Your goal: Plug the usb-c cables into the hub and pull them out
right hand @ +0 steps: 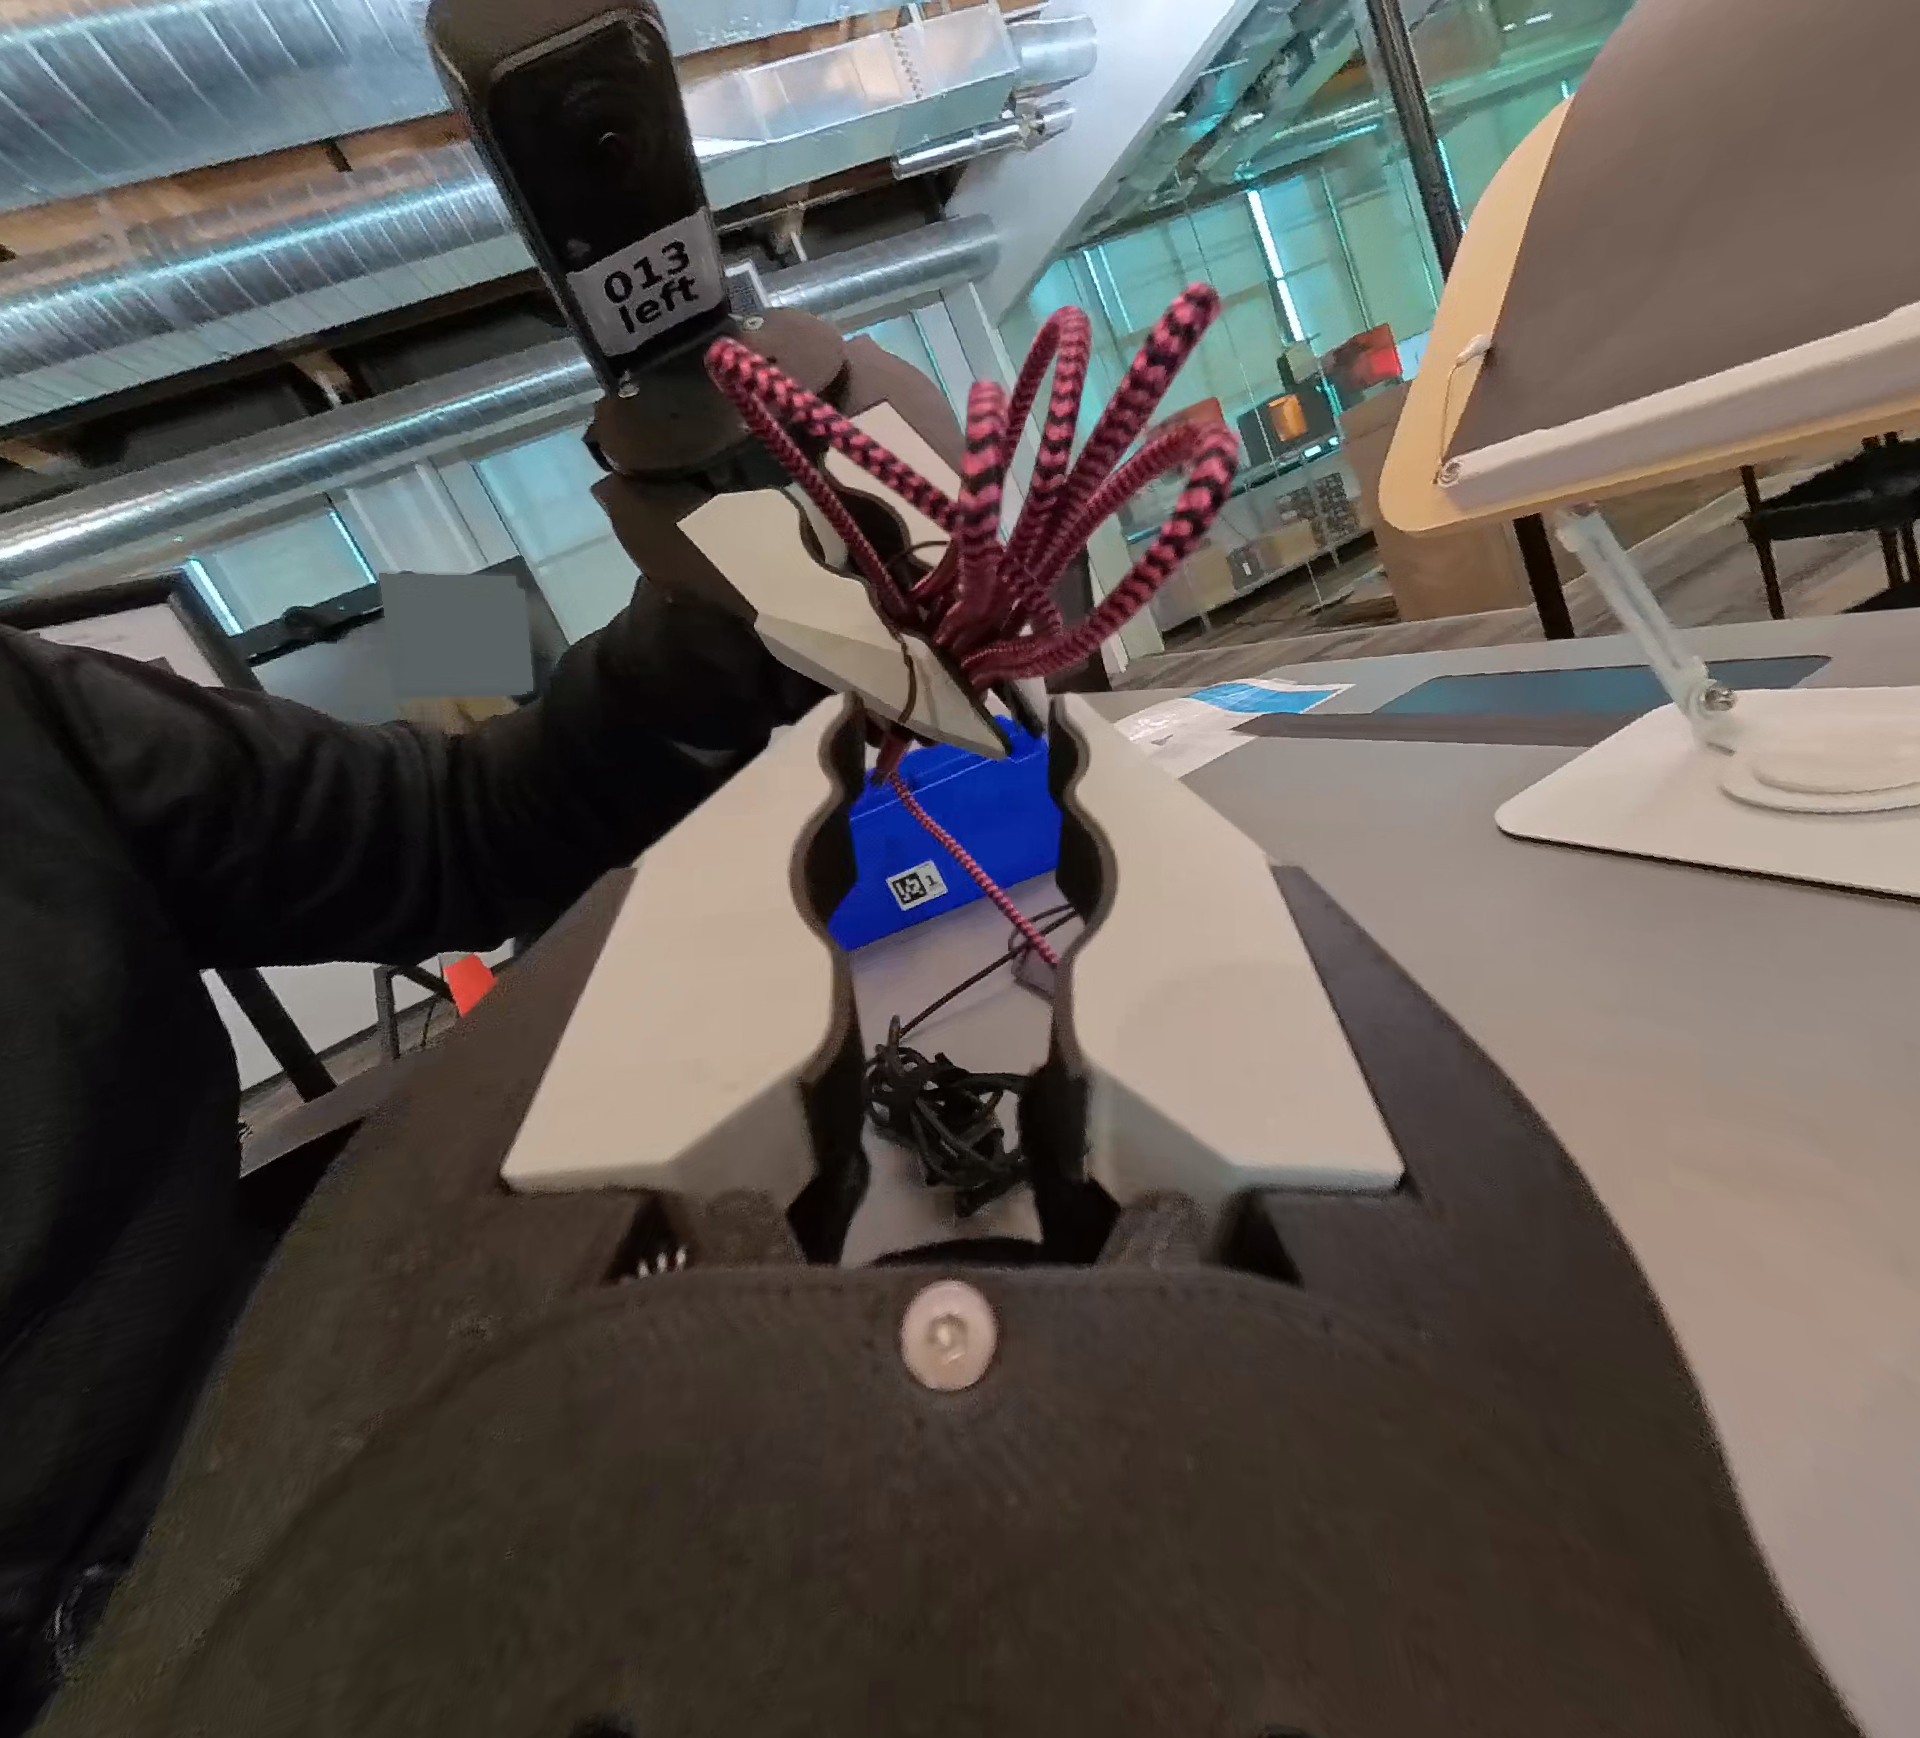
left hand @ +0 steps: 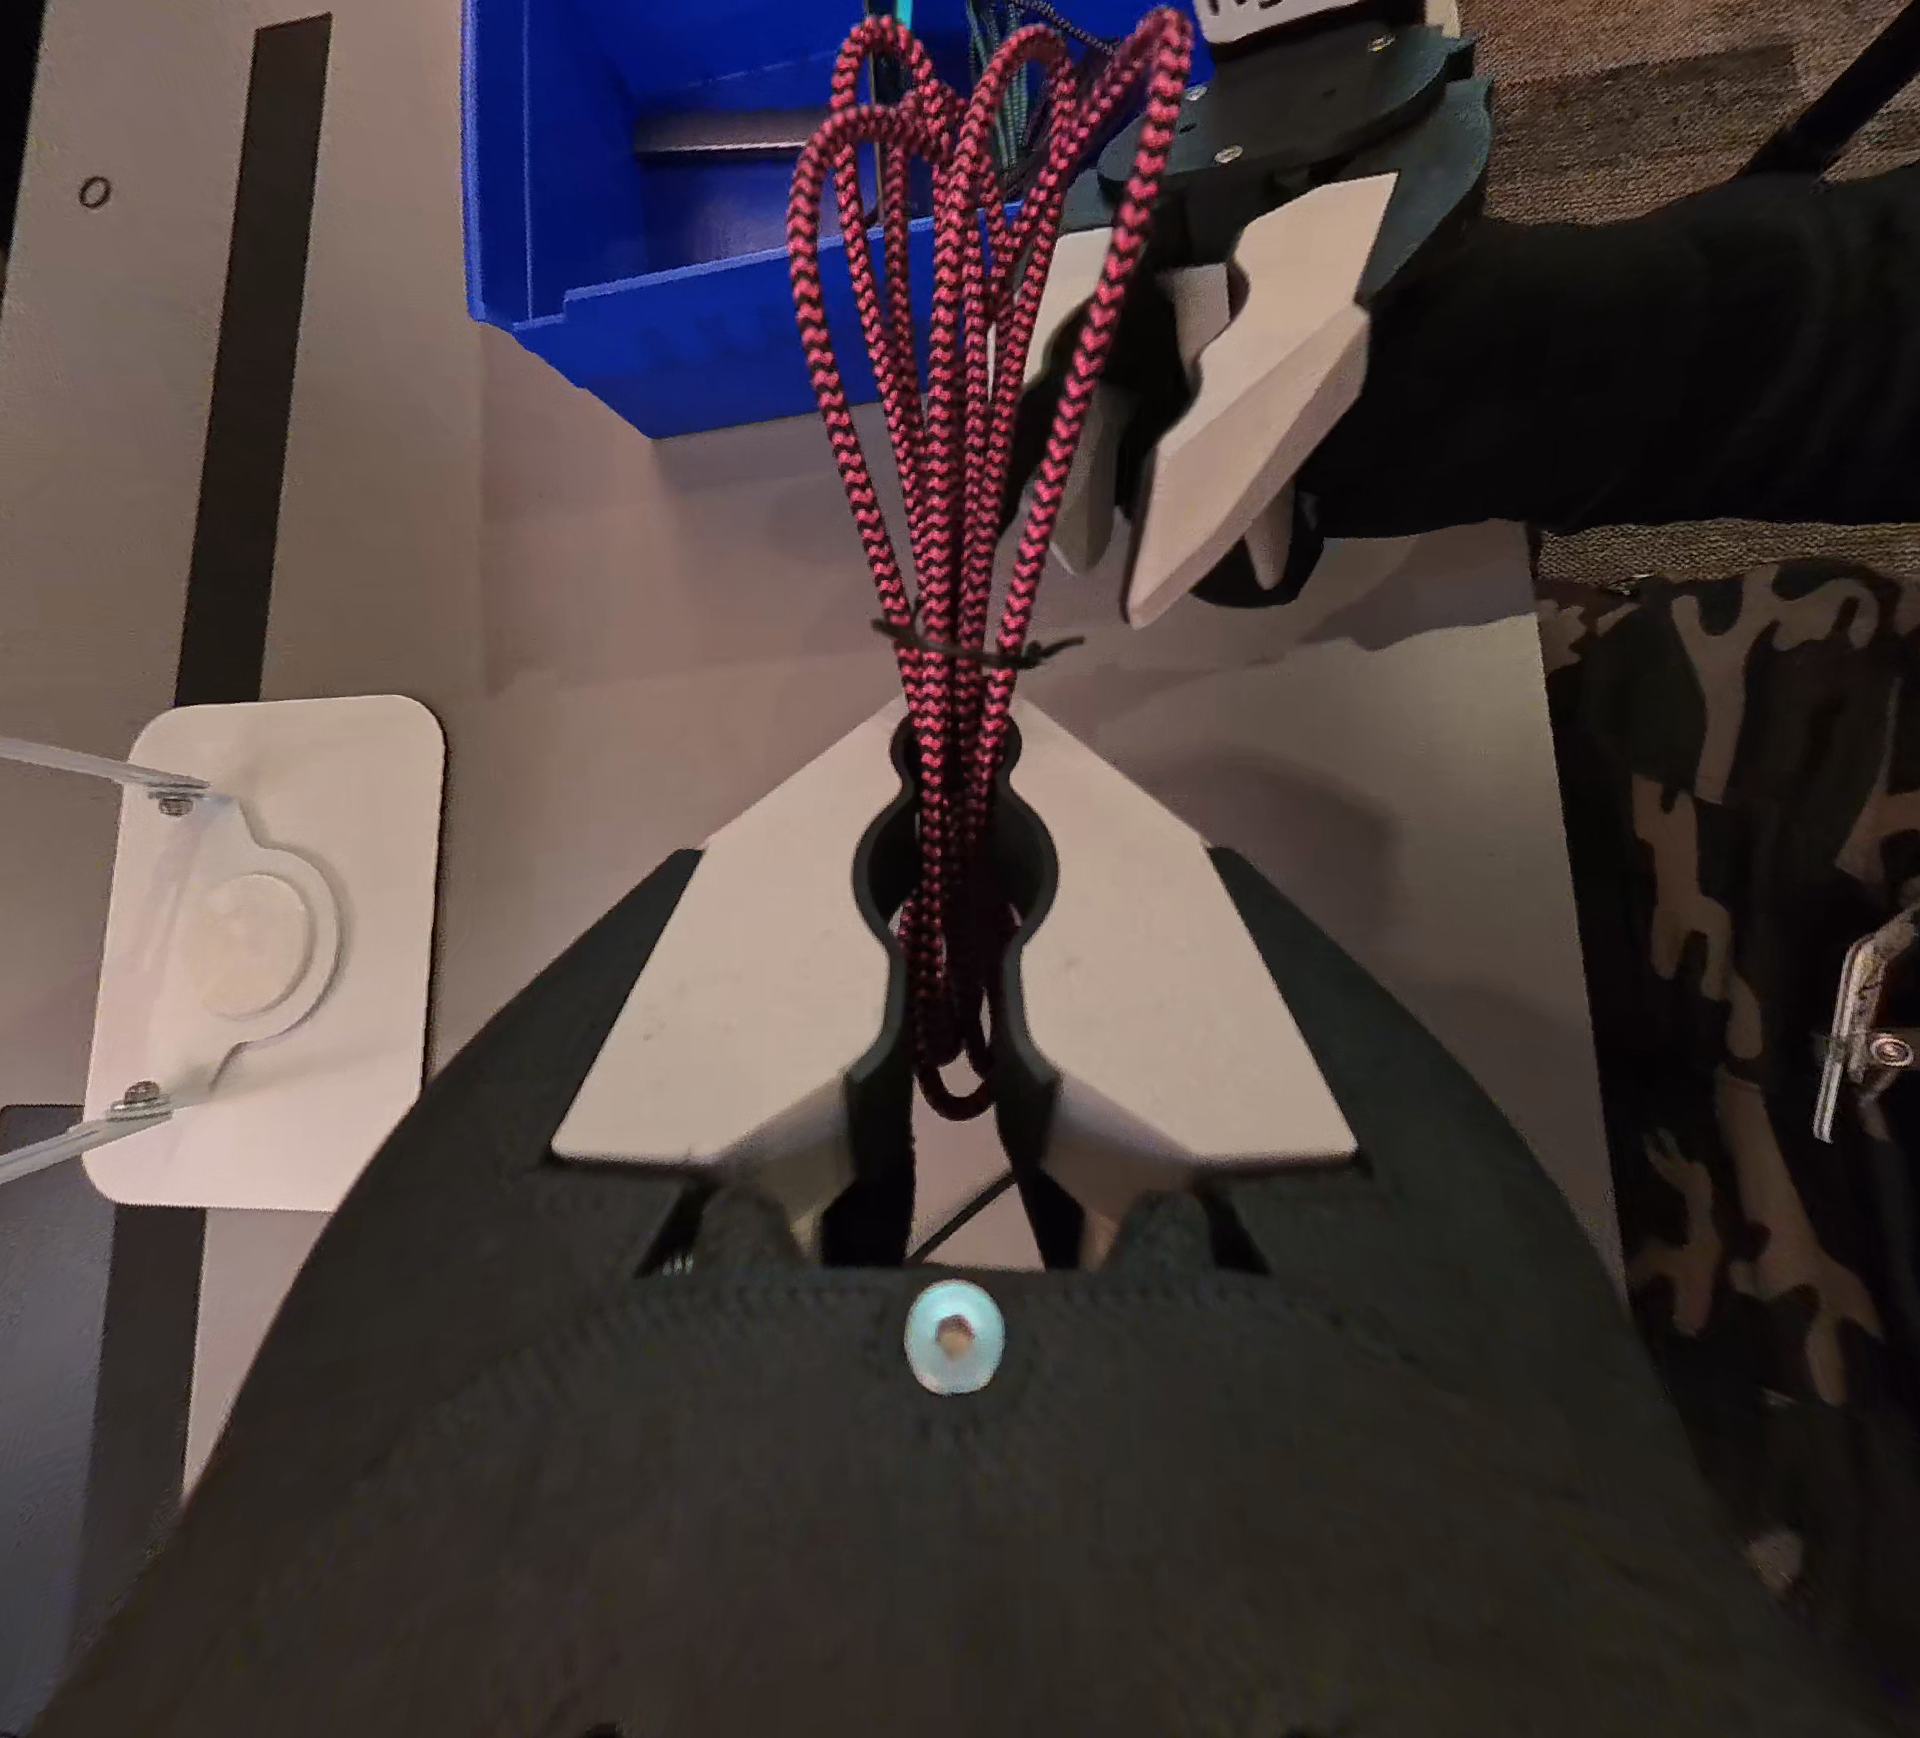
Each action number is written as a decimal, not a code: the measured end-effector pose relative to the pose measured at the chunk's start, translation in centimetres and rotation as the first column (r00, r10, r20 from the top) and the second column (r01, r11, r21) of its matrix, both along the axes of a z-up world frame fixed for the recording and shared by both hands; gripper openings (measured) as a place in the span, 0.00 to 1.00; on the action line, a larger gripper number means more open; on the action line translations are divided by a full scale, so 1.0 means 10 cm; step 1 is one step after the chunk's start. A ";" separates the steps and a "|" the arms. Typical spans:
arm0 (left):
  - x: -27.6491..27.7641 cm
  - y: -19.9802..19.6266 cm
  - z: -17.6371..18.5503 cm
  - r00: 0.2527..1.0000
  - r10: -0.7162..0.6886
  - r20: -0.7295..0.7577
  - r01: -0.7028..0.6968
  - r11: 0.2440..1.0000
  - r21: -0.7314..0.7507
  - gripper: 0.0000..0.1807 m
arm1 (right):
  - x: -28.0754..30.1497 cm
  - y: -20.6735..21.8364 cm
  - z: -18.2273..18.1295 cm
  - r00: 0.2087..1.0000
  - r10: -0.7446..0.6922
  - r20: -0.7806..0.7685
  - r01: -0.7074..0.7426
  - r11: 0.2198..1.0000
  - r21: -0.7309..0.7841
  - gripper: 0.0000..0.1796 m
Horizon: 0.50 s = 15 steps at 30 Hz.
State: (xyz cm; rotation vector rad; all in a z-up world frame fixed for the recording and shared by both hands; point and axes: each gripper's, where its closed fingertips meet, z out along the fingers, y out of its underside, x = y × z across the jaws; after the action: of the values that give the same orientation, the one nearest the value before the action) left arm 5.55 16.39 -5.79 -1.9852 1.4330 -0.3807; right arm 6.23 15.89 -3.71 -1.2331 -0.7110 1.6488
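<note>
- Between your left tongs (left hand: 951,867) sits the bundled pink-and-black braided cable (left hand: 935,462), clenched in the notched gap of the two pale fingers (left hand: 748,982); its loops fan out beyond the tips and a thin black tie (left hand: 971,649) cinches them just past the fingertips.
- Above the grey worktop (left hand: 499,545), you hold that bundle lifted clear of the surface, with the blue bin (left hand: 582,130) lying beyond it.
- Your right tongs (right hand: 956,857) stand released, a clear gap between the two fingers; nothing is gripped there.
- From the right wrist view, the left tongs (right hand: 935,701) point down towards the right ones, tips just at the mouth of the gap, the cable loops (right hand: 1091,493) splaying upward.
- One loose strand of the cable (right hand: 977,867) hangs down from the bundle between the right fingers.
- Lower in that gap, a tangle of thin black cable (right hand: 935,1117) lies on the worktop.
- A white stand base (right hand: 1662,805) rests on the worktop to your right.
- I cannot make out the hub in either view.
</note>
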 end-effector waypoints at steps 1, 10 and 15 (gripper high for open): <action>0.00 0.00 0.00 1.000 0.000 -0.001 0.000 1.000 0.005 0.03 | 0.00 -0.02 0.01 1.000 0.010 -0.005 -0.010 1.000 0.005 0.19; 0.01 0.06 0.02 0.998 0.021 -0.055 -0.017 0.996 0.087 0.02 | -0.06 0.00 0.06 0.999 0.030 -0.020 -0.030 0.999 -0.024 0.28; 0.03 0.08 0.00 0.995 0.053 -0.083 -0.043 0.993 0.114 0.02 | -0.11 0.03 0.05 1.000 -0.020 0.010 0.020 0.999 -0.029 0.18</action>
State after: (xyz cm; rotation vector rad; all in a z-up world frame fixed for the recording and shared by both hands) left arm 5.86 17.19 -5.80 -1.9621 1.4238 -0.1918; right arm 5.18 16.20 -3.21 -1.2656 -0.6807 1.6428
